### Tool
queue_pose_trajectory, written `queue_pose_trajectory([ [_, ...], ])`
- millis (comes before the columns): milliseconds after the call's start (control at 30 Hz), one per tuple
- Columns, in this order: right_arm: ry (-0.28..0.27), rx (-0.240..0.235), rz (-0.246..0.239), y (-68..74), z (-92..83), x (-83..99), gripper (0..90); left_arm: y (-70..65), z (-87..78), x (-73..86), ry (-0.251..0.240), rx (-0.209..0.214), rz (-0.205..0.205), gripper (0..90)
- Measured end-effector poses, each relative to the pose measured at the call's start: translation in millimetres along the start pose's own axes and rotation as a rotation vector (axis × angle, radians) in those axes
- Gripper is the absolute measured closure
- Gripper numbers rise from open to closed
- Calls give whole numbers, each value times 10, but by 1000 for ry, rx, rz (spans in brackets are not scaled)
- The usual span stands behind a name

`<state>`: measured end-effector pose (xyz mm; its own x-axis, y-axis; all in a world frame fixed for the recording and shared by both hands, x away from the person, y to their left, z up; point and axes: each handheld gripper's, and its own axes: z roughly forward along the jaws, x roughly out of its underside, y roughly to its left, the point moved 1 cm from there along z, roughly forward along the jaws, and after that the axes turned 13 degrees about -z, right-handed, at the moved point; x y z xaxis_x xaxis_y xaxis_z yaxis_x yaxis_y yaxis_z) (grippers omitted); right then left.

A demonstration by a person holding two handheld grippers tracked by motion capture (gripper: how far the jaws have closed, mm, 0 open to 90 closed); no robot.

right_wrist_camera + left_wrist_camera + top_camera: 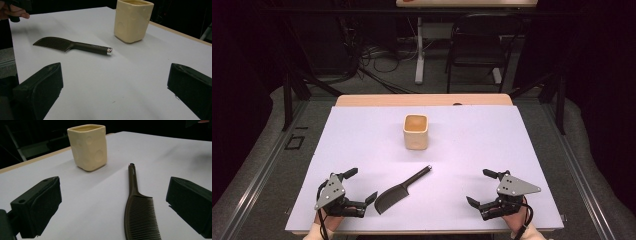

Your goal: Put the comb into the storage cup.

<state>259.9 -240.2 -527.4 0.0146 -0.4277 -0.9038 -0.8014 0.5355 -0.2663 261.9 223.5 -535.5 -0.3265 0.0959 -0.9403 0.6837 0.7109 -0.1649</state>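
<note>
A black comb point(399, 192) lies flat on the white table top point(472, 145), handle pointing up and right toward a cream square cup point(416, 131) that stands upright mid-table. My left gripper point(361, 186) rests near the front left edge, just left of the comb's toothed end, jaws wide apart and empty. In the left gripper view the comb point(138, 212) lies between the jaws and ahead, with the cup point(88, 146) beyond. My right gripper point(479, 187) sits at the front right, open and empty. The right gripper view has the comb point(72, 45) at the left and the cup point(132, 20) ahead.
The white sheet covers a wooden table point(422, 100) whose far edge shows beyond it. A black chair point(479, 42) and a table leg point(419, 50) stand on the floor behind. Dark frame rails point(257, 170) run along both sides.
</note>
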Motion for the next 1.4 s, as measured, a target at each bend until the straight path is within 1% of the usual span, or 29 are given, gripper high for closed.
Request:
queue_pose_trajectory([
  [67,1,-2,-1,0,5,0,0,-5,-2,-12,3,-1,-12,2],
  [167,5,-3,-4,2,6,2,0,-17,17,-35,-1,-4,-14,2],
  [267,5,2,-4,-2,1,6,0,-32,56,-68,7,3,-13,2],
  [300,7,-1,2,0,4,7,0,-39,70,-77,1,2,-13,2],
  [433,11,-2,-1,2,12,7,0,-61,127,-122,28,11,-14,2],
  [467,10,-2,-1,3,12,7,0,-61,127,-122,28,11,-14,2],
  [567,11,-3,-1,3,12,7,0,-84,161,-156,48,11,-8,1],
  [633,11,-4,1,4,14,6,0,-109,189,-174,53,-11,-1,0],
  [700,14,-5,-6,3,29,0,0,-125,219,-203,62,-11,-1,0],
  [733,13,-6,-8,3,34,1,0,-134,252,-235,68,-13,-1,0],
  [800,17,-7,-6,2,34,5,0,-135,272,-249,73,-9,-2,0],
  [833,17,-7,-6,2,34,5,0,-138,294,-261,76,-15,1,0],
  [867,15,-8,-2,-3,29,6,0,-139,341,-282,87,-11,0,0],
  [900,15,-8,-2,-3,29,6,0,-139,341,-282,87,-11,0,0],
  [933,16,-9,0,0,31,6,0,-145,391,-295,99,-11,1,0],
  [967,18,-10,-1,3,34,4,0,-145,391,-295,99,-11,1,0],
  [1100,19,-12,-8,2,41,4,0,-170,483,-335,117,-5,4,0],
  [1200,20,-12,4,-1,37,15,0,-185,539,-372,123,-11,11,0],
  [1300,20,-13,1,-2,27,16,0,-196,597,-397,127,-28,18,0],
  [1400,18,-16,0,0,29,11,0,-206,662,-414,138,-26,18,0],
])
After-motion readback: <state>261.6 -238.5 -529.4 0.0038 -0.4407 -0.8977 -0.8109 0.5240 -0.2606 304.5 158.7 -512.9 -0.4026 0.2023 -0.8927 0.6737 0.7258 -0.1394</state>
